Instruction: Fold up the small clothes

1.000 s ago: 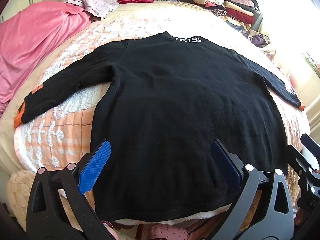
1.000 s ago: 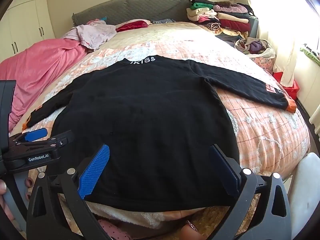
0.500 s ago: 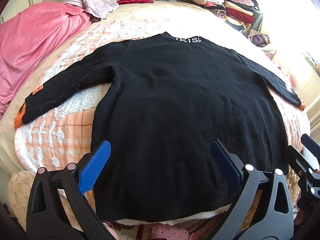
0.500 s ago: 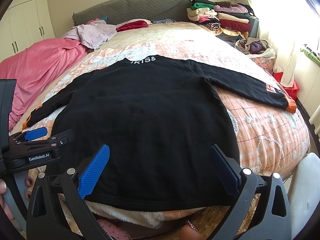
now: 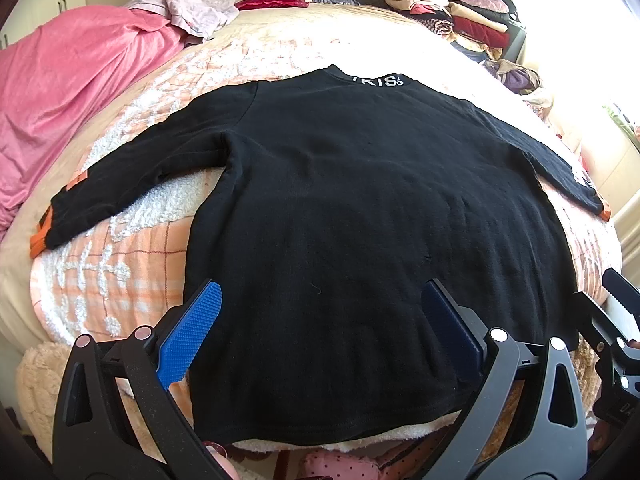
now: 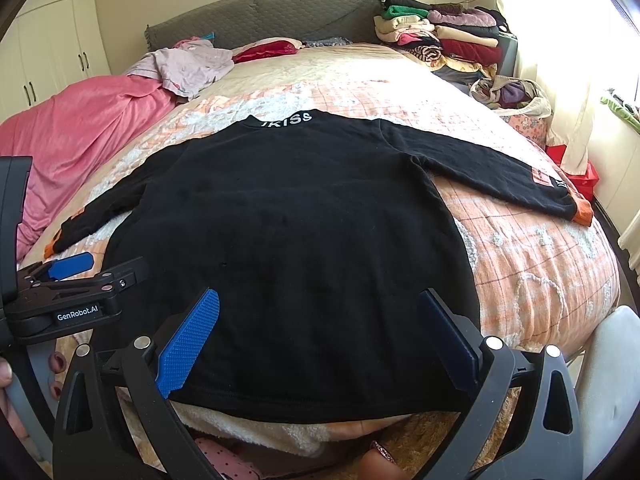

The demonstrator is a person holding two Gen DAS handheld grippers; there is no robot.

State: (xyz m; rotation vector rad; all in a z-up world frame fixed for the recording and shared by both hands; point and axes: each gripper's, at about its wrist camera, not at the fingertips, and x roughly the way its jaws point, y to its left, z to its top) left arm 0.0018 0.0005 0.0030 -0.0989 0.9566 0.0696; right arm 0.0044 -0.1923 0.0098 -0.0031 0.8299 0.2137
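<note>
A black long-sleeved top [image 5: 360, 208] lies flat and spread out on the bed, back up, with white letters on the collar and orange cuffs. Both sleeves stretch outward. It also shows in the right wrist view [image 6: 288, 232]. My left gripper [image 5: 320, 320] is open and empty, hovering over the hem near the left side of the body. My right gripper [image 6: 320, 324] is open and empty over the hem's right part. The left gripper also appears at the left of the right wrist view [image 6: 68, 280].
The bed has an orange-and-white checked blanket [image 6: 540, 264]. A pink cover [image 5: 68, 92] lies at the left. Crumpled clothes [image 6: 188, 64] lie near the grey headboard. A stack of folded clothes [image 6: 444, 36] stands at the back right. A window lights the right side.
</note>
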